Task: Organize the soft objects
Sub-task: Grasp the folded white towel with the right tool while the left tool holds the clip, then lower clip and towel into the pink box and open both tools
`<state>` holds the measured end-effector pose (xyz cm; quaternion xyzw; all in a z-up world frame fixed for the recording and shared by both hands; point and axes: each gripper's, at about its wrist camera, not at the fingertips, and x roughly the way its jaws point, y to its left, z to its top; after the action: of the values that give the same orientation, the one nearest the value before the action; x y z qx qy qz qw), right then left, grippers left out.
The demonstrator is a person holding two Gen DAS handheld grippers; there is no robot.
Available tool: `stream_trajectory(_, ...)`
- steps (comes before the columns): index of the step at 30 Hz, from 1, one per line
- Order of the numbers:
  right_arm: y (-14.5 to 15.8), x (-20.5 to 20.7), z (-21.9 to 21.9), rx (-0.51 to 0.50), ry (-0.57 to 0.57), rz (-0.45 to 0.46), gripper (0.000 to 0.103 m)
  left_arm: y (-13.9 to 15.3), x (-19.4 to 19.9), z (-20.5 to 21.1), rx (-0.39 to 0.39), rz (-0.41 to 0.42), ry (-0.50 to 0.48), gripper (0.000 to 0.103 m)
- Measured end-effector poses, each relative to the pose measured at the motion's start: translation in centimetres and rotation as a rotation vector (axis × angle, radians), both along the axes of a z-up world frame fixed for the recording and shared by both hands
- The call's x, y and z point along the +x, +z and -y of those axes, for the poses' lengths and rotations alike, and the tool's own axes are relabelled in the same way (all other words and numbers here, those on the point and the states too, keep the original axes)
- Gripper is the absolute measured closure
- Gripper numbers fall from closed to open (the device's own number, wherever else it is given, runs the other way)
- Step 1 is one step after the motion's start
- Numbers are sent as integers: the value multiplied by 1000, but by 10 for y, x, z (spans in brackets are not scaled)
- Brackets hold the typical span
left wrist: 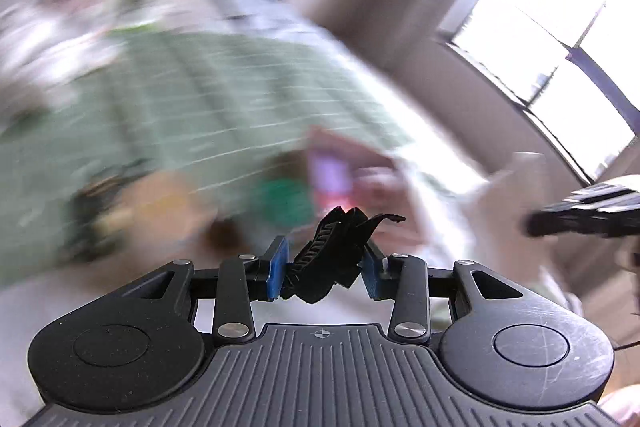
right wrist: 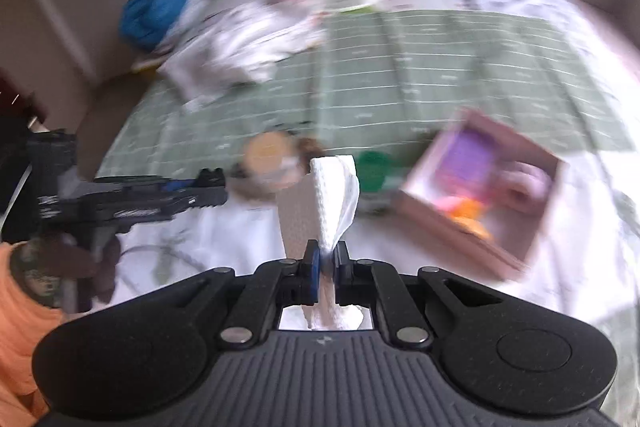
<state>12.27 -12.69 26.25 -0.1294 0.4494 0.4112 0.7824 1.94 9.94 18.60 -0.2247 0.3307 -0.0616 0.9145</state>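
A bed (right wrist: 440,67) under a green checked cover is filling both blurred views, and everything here is being placed against the pink box (right wrist: 486,195) lying open near its foot. To the left of the box, the right gripper (right wrist: 325,259) is pinching a white knitted sock (right wrist: 334,195) almost flat between narrow jaws, the cloth standing up above them. Further left of the box, the left gripper (left wrist: 326,263) is clamping a bunched black sock (left wrist: 332,259), jaws partly spread around its bulk. Both items appear to be travelling toward the box. Doing this well likely means slowing down, carrying each sock over the box's rim before letting go, and releasing one gripper at a time.
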Motion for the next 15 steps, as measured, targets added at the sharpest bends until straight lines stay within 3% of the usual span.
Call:
stream_trajectory(4, -2, 42, 56, 50, -130, 44, 96, 9, 84, 54, -23, 50, -141, 60)
stream_trajectory(8, -24, 98, 70, 89, -212, 60, 96, -10, 171, 81, -68, 77, -197, 60)
stream_trajectory(11, -62, 147, 61, 88, -243, 42, 96, -36, 217, 81, -35, 13, -136, 60)
stream_trajectory(15, -138, 202, 35, 60, -286, -60, 96, -77, 239, 69, 69, -106, -88, 60)
